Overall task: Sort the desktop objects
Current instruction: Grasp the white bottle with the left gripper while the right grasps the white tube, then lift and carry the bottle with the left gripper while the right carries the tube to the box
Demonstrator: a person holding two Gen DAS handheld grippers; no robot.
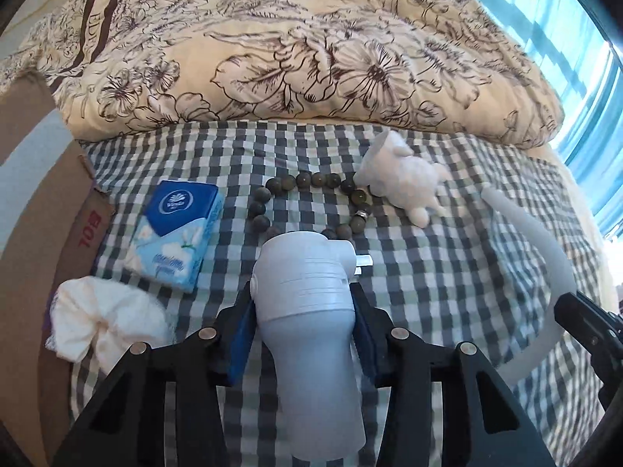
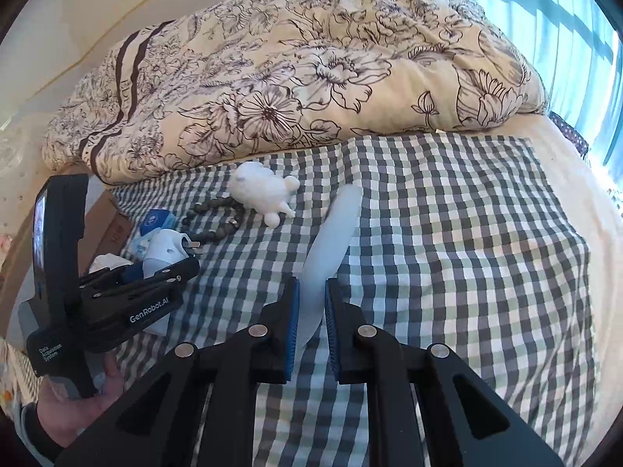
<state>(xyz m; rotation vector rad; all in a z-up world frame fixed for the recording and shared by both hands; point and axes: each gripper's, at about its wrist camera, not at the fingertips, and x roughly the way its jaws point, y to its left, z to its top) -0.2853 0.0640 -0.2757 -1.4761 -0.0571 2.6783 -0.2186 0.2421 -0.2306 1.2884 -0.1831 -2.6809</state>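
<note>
Clamped between the left gripper's [image 1: 303, 311] blue pads sits a pale grey-white plastic plug adapter [image 1: 307, 303], smooth and bulbous, metal prongs poking out near its front end. It's held above the checked cloth [image 1: 447, 272], and that rounded shell could squirt free if the squeeze eases. Over on the right gripper [image 2: 311, 323], the pads pinch a long translucent white curved strip [image 2: 331, 229], rubbery-looking; being bendy, it may droop and sweep the dark round-bead bracelet [image 1: 307, 202] or the matte white figurine [image 1: 405, 183] lying on its side. A blue tissue packet [image 1: 175, 233] rests left, crumpled tissue [image 1: 101, 323] beside it.
</note>
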